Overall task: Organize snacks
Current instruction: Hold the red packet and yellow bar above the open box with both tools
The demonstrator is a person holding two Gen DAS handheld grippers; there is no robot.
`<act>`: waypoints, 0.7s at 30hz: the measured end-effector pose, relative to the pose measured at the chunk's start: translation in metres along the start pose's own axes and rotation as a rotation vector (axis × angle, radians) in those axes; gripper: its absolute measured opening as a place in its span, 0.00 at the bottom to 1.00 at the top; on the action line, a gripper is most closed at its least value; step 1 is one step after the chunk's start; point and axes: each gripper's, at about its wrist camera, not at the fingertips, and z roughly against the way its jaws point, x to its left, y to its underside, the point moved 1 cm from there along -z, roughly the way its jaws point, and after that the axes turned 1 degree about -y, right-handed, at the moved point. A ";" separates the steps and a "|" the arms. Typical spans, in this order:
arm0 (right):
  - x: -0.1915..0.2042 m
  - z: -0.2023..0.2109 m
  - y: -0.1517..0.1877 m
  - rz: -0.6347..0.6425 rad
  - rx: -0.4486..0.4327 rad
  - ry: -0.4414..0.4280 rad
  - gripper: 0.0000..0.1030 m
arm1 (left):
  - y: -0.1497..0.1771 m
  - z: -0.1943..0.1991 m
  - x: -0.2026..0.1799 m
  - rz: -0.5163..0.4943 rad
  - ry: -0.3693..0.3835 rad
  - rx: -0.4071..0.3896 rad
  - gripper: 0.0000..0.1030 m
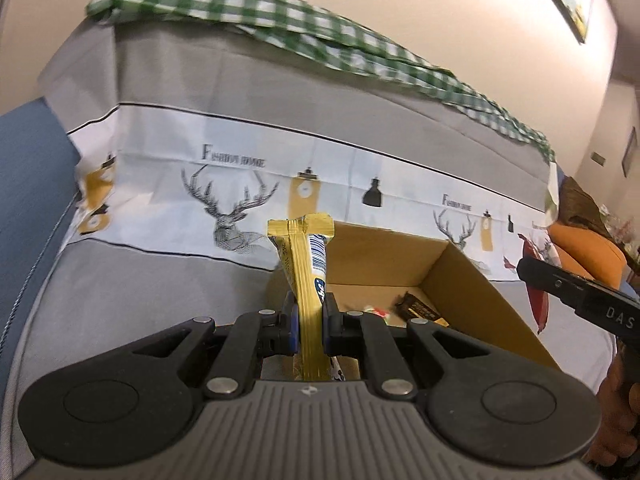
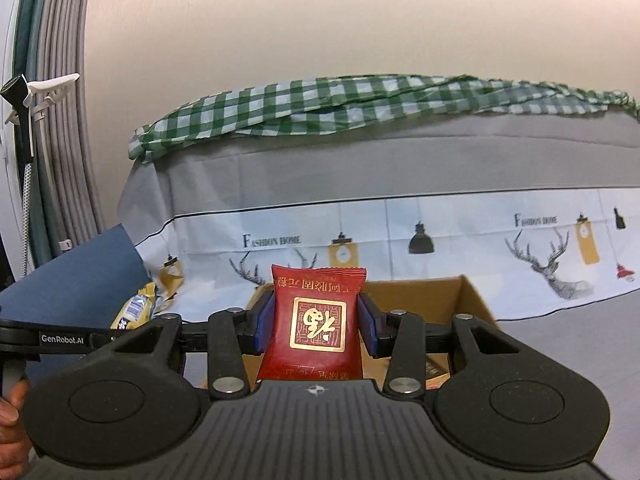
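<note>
Nearest in the left wrist view: left hand-held gripper (image 1: 309,322), blue pads squeezed tight on a gold snack bar wrapper (image 1: 308,280) standing nearly upright, crimped top end tilted a little right, barcode on its right face. Just behind it, an open cardboard box (image 1: 460,280) on the grey cover, holding a dark wrapped bar (image 1: 418,308) near the right wall and a small pale wrapped sweet (image 1: 378,311) beside it. At the right edge, the other tool's black finger, with a red packet edge below it.

Nearest in the right wrist view: right hand-held gripper (image 2: 316,322), held partly closed, pads pressing both sides of a red snack pouch (image 2: 318,324) with a gold square emblem, upside-down lettering, upright between the jaws. Directly behind, the same cardboard box (image 2: 468,296). Left of it, the gold wrapper (image 2: 134,310) above the left tool's black arm; fingertips of a hand (image 2: 10,420) at the lower left edge.

Further back: a printed cover (image 2: 400,232) with deer heads and lamps, then a green checked cloth (image 2: 320,108) draped along the top. Beyond, a plain beige wall (image 2: 320,20).
</note>
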 end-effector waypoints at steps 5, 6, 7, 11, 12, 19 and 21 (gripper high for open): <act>-0.019 0.006 0.001 -0.005 0.000 0.037 0.43 | 0.001 -0.009 -0.011 -0.007 0.022 -0.001 0.11; -0.023 0.006 0.001 -0.011 0.002 0.042 0.43 | 0.001 -0.011 -0.013 -0.008 0.026 0.000 0.11; -0.028 0.007 0.001 -0.017 0.004 0.049 0.43 | 0.001 -0.012 -0.015 -0.008 0.032 0.000 0.11; -0.040 0.005 0.002 -0.043 0.021 0.068 0.44 | 0.002 -0.016 -0.021 -0.018 0.045 0.004 0.11; -0.042 0.005 0.003 -0.048 0.024 0.070 0.44 | 0.003 -0.017 -0.023 -0.019 0.049 0.004 0.11; -0.044 0.002 0.004 -0.050 0.036 0.074 0.44 | 0.004 -0.019 -0.026 -0.020 0.054 0.007 0.11; -0.043 0.001 0.004 -0.043 0.034 0.074 0.44 | 0.004 -0.019 -0.026 -0.018 0.056 0.006 0.11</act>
